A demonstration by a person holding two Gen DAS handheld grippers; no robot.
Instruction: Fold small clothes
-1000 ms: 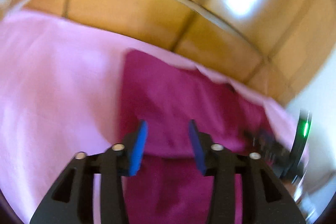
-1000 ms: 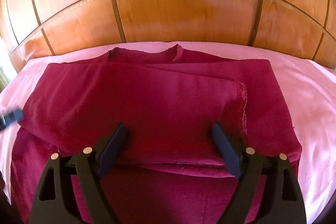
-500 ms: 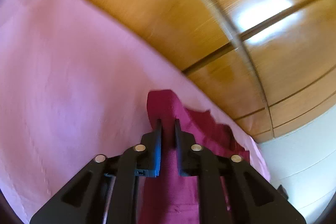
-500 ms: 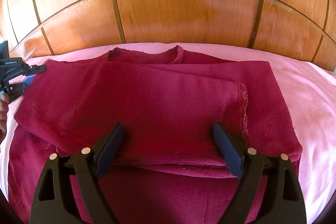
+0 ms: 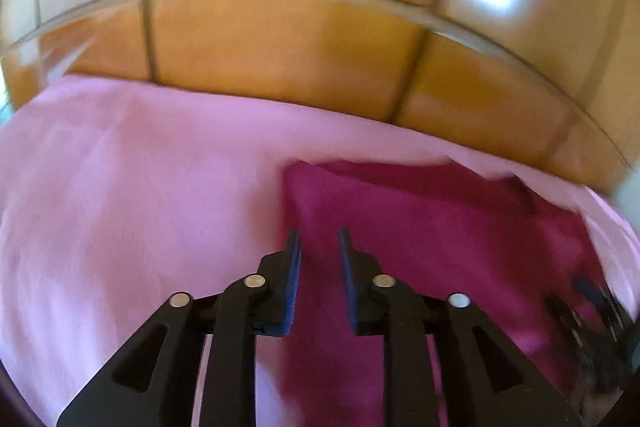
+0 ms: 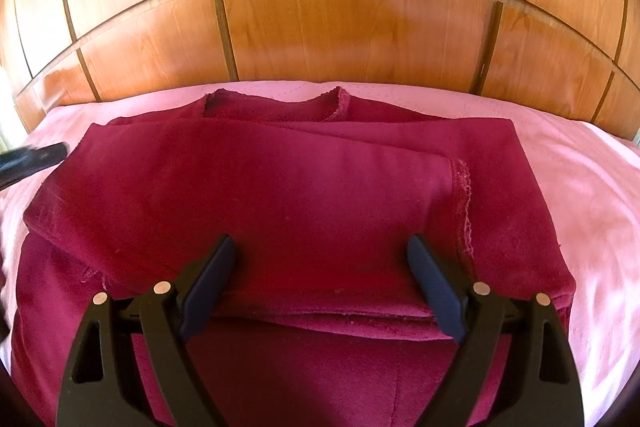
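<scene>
A dark red fleece garment [image 6: 320,195] lies folded on the pink sheet [image 6: 580,187], sleeves laid across the body and neckline toward the headboard. My right gripper [image 6: 320,243] hovers over its near fold, open wide, with only the cloth's top surface under the gap. My left gripper [image 5: 318,233] is over the garment's left edge [image 5: 440,227]. Its jaws are opening, a narrow gap between them, and no cloth is pinched. The picture is blurred. In the right wrist view the left gripper [image 6: 32,157] shows as a dark blur at the garment's far left corner.
A glossy wooden headboard [image 6: 340,27] rises right behind the garment. Bare pink sheet [image 5: 140,207] spreads wide to the left of the garment, with a narrower strip on its right. The right gripper [image 5: 592,311] shows blurred at the left view's lower right.
My left jaws closed nearly shut at the garment's left corner, then parted again while the gripper swung back over the left edge. The garment and my right gripper stayed put.
</scene>
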